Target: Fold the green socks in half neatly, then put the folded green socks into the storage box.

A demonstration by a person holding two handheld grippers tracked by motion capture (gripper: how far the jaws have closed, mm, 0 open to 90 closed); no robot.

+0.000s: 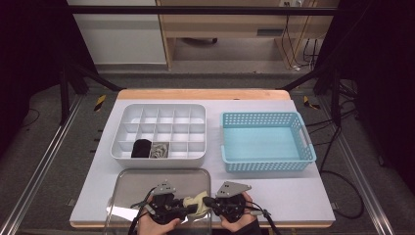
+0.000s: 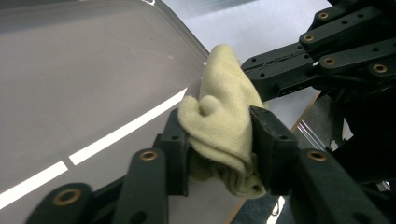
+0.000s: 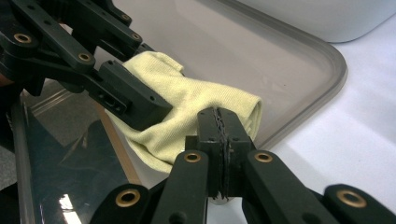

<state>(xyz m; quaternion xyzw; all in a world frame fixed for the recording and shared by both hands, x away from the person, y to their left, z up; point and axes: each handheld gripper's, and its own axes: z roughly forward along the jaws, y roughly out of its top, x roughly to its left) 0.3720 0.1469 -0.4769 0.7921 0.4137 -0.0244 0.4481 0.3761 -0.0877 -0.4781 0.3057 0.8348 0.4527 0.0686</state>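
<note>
While both grippers pinch it, soft knit cloth [image 2: 223, 126] bunches.

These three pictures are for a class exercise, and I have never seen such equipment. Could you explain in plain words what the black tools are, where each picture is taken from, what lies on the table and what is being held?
A person stands at a white table and holds a hand-worked tool in each hand: a left gripper and a right gripper, each with two black jaws. The wide picture comes from a fixed camera above; the two close pictures come from small cameras riding on the grippers.

On the table lie a white divided organiser with a black item and a grey item in two of its front compartments, a blue perforated basket, and a clear lid near the person.

Both grippers hold one pale yellow sock. The left jaws squeeze its bunched middle; the right jaws are pinched tightly shut on its edge.
</note>
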